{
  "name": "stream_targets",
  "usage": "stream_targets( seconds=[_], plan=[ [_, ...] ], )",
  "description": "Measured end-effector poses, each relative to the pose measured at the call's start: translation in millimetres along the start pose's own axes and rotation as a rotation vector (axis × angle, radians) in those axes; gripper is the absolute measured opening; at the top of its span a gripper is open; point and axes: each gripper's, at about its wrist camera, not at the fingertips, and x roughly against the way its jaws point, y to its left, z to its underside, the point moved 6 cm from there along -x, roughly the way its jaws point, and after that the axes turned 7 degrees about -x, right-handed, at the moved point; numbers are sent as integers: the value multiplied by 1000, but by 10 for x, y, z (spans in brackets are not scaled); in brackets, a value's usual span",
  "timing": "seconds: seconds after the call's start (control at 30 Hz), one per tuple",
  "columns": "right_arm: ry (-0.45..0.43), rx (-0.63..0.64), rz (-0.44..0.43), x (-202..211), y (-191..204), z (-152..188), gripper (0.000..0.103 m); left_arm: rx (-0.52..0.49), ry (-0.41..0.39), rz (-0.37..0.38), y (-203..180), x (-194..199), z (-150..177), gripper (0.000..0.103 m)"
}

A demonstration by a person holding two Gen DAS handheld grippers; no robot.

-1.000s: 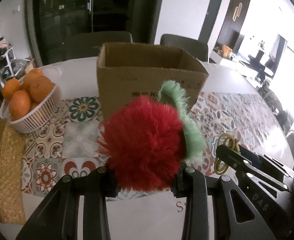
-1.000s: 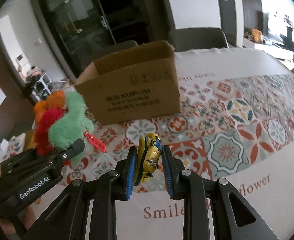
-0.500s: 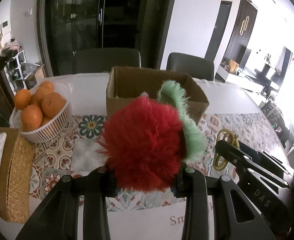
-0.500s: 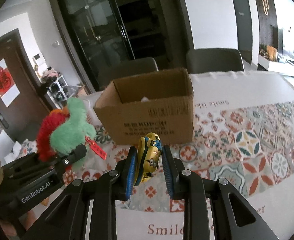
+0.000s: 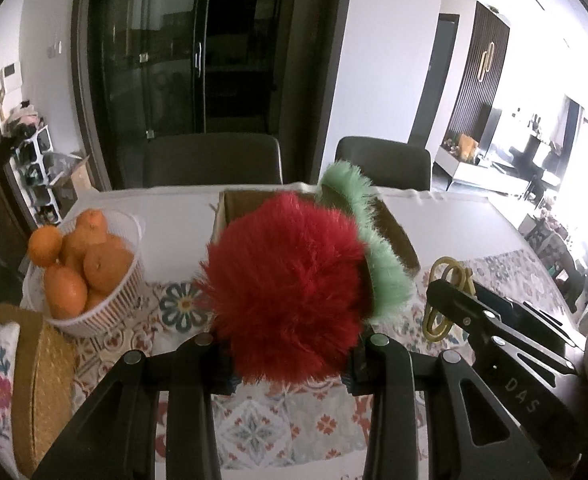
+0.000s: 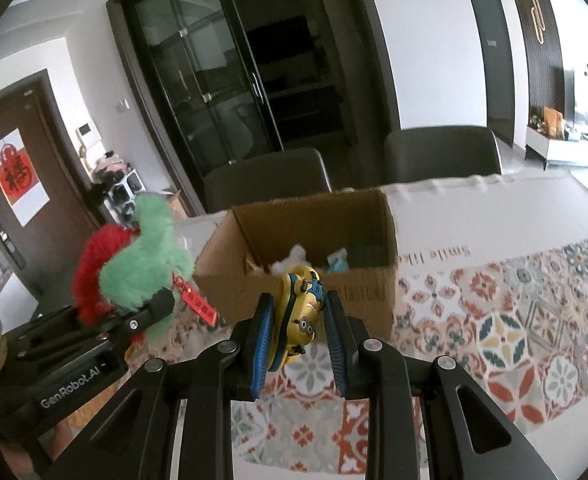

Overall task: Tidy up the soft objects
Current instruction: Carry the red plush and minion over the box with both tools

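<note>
The red and green fluffy toy is clamped between the jaws of the left gripper, and the small yellow cartoon toy is clamped between the blue pads of the right gripper. Both toys are in the air, above the patterned tablecloth.

Compared with a second ago, both grippers have risen and moved closer to the cardboard box. Before, only the outside wall of the box was visible; now the right wrist view looks down into its open top, where some white and pale blue soft things already lie. I judge that both toys are now high enough to pass over the near wall, so the drop into the box is the next step.

In the left wrist view, the box is at 12 o'clock from the fluffy toy, mostly hidden behind it. The white basket of oranges stands at 9 o'clock, well apart. A woven mat lies at 8 o'clock. Nothing stands between the toys and the box, only its near wall.
</note>
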Motion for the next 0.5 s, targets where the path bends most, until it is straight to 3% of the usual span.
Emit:
stream_targets(
  seconds=[0.5],
  plan=[
    [-56, 23, -13, -218, 79, -581, 27, -30, -38, -1, 90, -270, -618, 36]
  ],
)
